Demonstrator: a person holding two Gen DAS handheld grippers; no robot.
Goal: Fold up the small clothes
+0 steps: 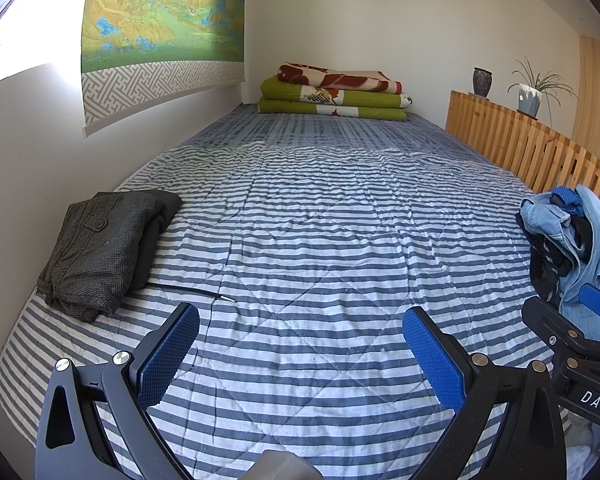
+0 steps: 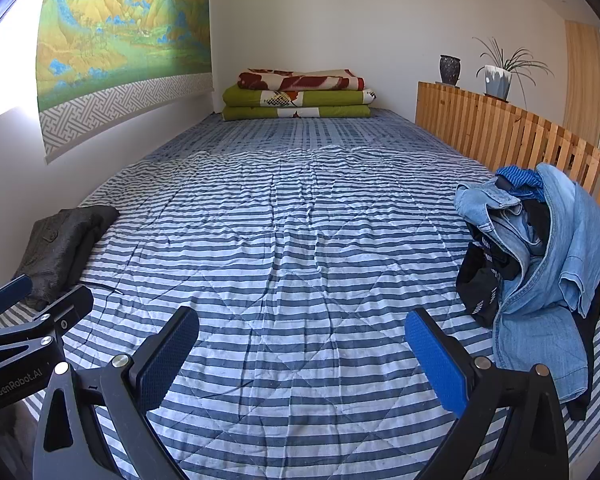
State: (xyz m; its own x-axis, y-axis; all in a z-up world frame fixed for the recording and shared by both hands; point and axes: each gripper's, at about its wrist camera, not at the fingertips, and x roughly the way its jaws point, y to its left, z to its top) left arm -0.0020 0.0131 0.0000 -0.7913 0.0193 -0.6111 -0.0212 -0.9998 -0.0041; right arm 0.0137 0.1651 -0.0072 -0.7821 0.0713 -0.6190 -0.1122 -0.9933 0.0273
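A folded dark grey tweed garment (image 1: 100, 248) lies at the bed's left edge, on top of a black one; it also shows in the right wrist view as the folded garment (image 2: 60, 248). A loose heap of blue denim and black clothes (image 2: 540, 264) sits at the right edge, also seen as the heap (image 1: 572, 240). My left gripper (image 1: 300, 344) hangs open over the striped quilt (image 1: 320, 240), holding nothing. My right gripper (image 2: 300, 344) is open too, empty, left of the heap. Each gripper shows at the edge of the other's view.
A stack of folded green and red blankets (image 2: 300, 94) lies at the far end against the wall. A wooden slatted rail (image 2: 520, 140) runs along the right side, with a dark vase (image 2: 449, 69) and a potted plant (image 2: 498, 76) on it. A wall hanging (image 2: 120, 40) covers the left wall.
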